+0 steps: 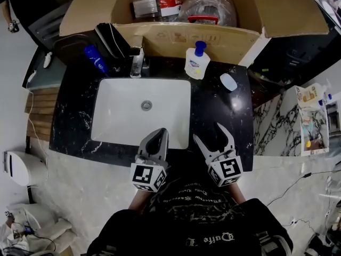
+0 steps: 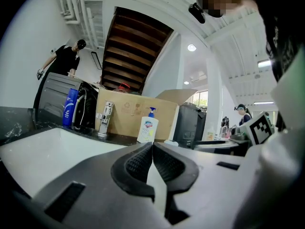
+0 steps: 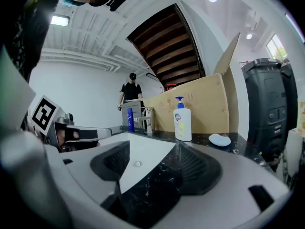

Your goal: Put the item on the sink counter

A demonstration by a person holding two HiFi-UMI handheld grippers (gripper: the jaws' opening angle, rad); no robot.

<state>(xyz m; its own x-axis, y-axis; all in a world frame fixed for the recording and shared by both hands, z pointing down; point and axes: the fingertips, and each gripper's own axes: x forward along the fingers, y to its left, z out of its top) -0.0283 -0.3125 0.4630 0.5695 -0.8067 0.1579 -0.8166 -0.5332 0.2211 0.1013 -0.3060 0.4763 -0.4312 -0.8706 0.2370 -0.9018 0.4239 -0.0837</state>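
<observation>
A white pump bottle of hand soap (image 1: 196, 62) (image 2: 148, 126) (image 3: 182, 120) stands on the black marble sink counter (image 1: 218, 111) behind the white basin (image 1: 122, 116). Right of it lies a small pale oval soap (image 1: 228, 82) (image 3: 219, 140). A blue bottle (image 1: 96, 60) (image 2: 69, 107) stands at the counter's back left, beside the chrome faucet (image 1: 137, 60). My left gripper (image 1: 160, 132) (image 2: 151, 144) hangs over the basin's front edge, shut with nothing in it. My right gripper (image 1: 208, 132) (image 3: 152, 151) hovers over the counter's front right, open and empty.
An open cardboard box (image 1: 181, 36) holding plastic bottles stands right behind the counter. A black appliance with a cord (image 1: 109, 41) sits at the back left. A black bin (image 3: 267, 109) stands to the right, a white toilet (image 1: 18, 167) to the left. A person stands far behind.
</observation>
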